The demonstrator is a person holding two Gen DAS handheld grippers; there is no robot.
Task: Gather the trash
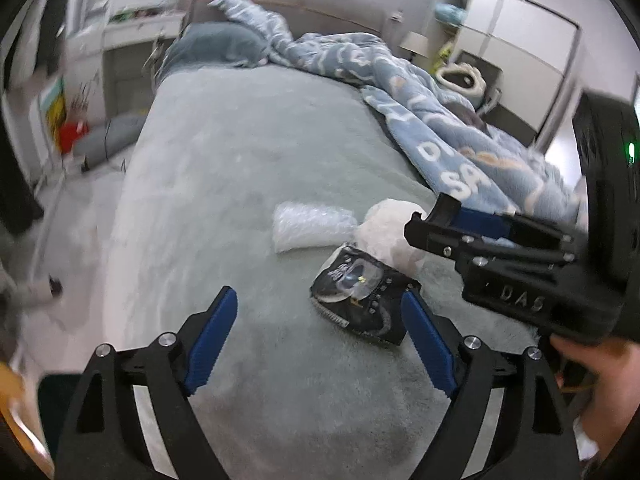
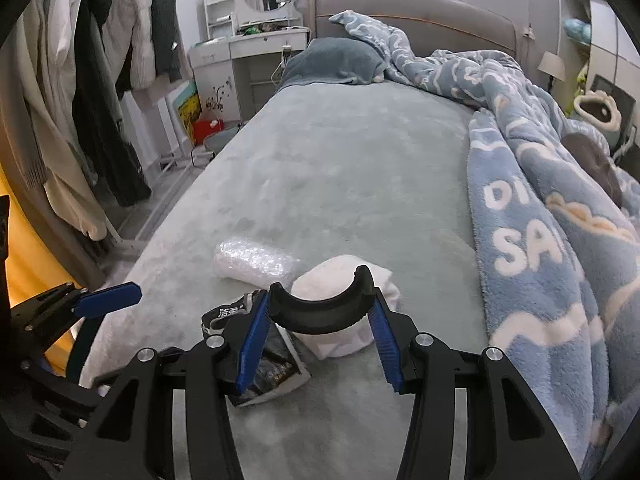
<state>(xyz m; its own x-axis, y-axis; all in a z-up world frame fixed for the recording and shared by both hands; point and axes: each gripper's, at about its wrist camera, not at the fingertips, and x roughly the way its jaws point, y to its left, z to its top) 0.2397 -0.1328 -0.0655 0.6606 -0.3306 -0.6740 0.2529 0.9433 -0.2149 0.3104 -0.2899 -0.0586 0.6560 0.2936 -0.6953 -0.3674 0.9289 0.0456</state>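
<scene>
On the grey bed cover (image 1: 240, 168) lie a black printed wrapper (image 1: 360, 300), a roll of clear bubble wrap (image 1: 308, 228) and a crumpled white paper wad (image 1: 388, 232). My left gripper (image 1: 320, 340) is open just in front of the wrapper, whose near corner lies by the right pad. Nothing is between its pads. In the right wrist view my right gripper (image 2: 320, 340) hangs over the white wad (image 2: 344, 276) and the wrapper (image 2: 272, 360). A black curved plastic piece (image 2: 320, 312) spans its fingertips and its ends touch both blue pads. Bubble wrap (image 2: 256, 260) lies just beyond.
A rumpled blue blanket (image 2: 540, 220) covers the bed's right side, and a grey pillow (image 2: 336, 60) lies by the headboard. Clothes (image 2: 92, 100) hang at the left beside a white dressing table (image 2: 248, 48). A person's hand (image 1: 592, 380) holds the right gripper's handle.
</scene>
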